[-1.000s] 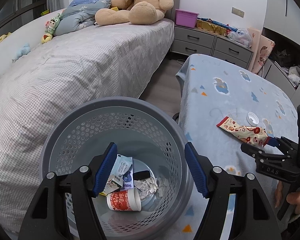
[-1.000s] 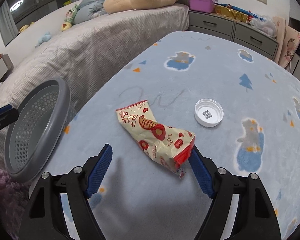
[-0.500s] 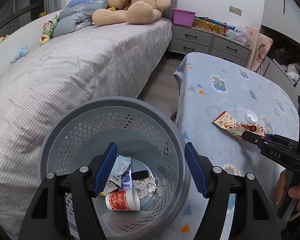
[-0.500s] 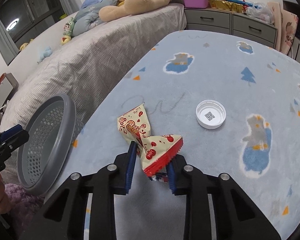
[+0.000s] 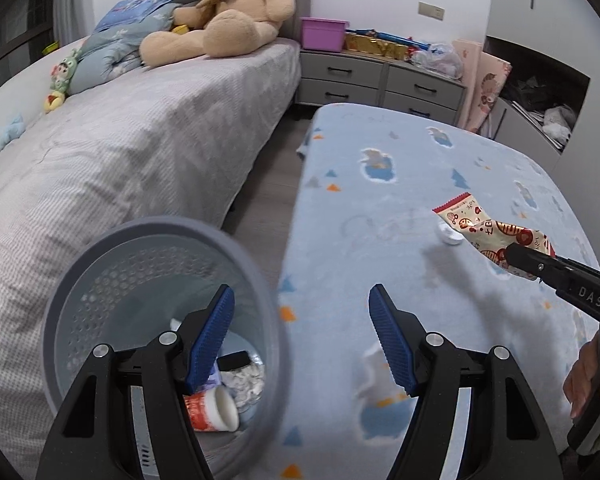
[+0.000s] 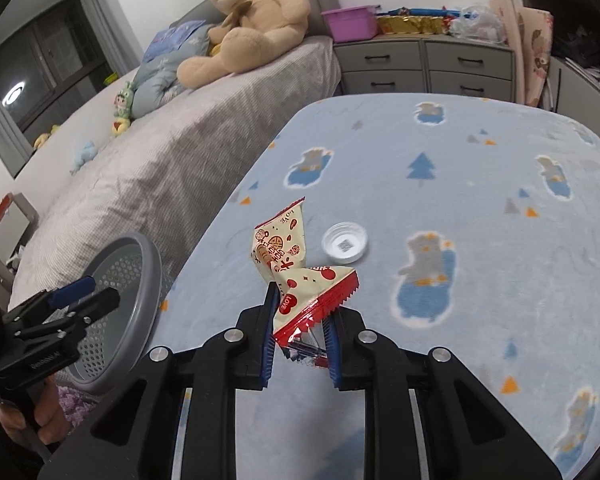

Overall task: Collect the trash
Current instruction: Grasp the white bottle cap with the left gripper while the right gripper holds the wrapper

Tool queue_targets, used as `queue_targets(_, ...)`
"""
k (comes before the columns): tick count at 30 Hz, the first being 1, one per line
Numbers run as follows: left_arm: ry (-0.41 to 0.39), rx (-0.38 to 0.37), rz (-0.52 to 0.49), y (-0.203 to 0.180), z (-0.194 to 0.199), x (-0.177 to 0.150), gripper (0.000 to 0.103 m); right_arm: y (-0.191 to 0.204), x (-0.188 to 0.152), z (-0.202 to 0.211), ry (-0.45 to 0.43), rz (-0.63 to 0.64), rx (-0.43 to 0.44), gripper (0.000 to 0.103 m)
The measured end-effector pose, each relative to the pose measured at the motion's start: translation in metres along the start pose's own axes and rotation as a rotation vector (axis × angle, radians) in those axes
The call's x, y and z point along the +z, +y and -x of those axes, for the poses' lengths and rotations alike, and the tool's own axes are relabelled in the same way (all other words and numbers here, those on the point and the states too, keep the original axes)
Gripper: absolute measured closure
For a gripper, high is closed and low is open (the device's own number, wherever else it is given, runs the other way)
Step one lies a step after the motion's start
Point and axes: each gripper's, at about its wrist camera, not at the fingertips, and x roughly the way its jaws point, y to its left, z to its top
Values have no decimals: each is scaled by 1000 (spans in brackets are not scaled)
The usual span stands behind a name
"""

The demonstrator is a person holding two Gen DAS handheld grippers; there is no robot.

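My right gripper (image 6: 300, 320) is shut on a cream and red snack wrapper (image 6: 288, 264) and holds it lifted above the blue blanket-covered table (image 6: 480, 208). The wrapper (image 5: 488, 236) and the right gripper (image 5: 516, 258) also show at the right of the left wrist view. A white bottle cap (image 6: 345, 242) lies on the table just beyond the wrapper. My left gripper (image 5: 302, 336) is open and empty, above the right rim of a grey perforated trash basket (image 5: 76, 292) that holds a red paper cup (image 5: 212, 410) and crumpled paper. The basket (image 6: 140, 264) stands left of the table.
A grey bed (image 5: 120, 140) with a teddy bear (image 5: 228, 12) and small toys runs along the left. A grey dresser (image 5: 380, 80) with a purple box (image 5: 323, 34) stands at the back. A narrow floor strip (image 5: 268, 196) separates bed and table.
My right gripper has lifted the wrapper off the table. The left gripper has shifted right, so the basket now sits lower left in its view.
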Motion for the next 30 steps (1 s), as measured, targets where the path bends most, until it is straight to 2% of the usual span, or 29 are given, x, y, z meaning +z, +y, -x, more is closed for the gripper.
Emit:
queue_targets(7, 12, -82, -66, -56, -15, 16, 36, -37, 8, 31, -60, -49, -38, 82)
queue_targets(14, 41, -158, -140, -111, -46, 28, 36, -78, 17, 44, -104, -120, -80, 82)
queue_targets(21, 98, -158, -174, -154, -97, 37, 36, -106, 19, 55, -132, -176, -93, 82)
queue_targets(30, 132, -104, -170, -166, -147, 46, 36, -114, 20, 60, -138, -192, -71, 82)
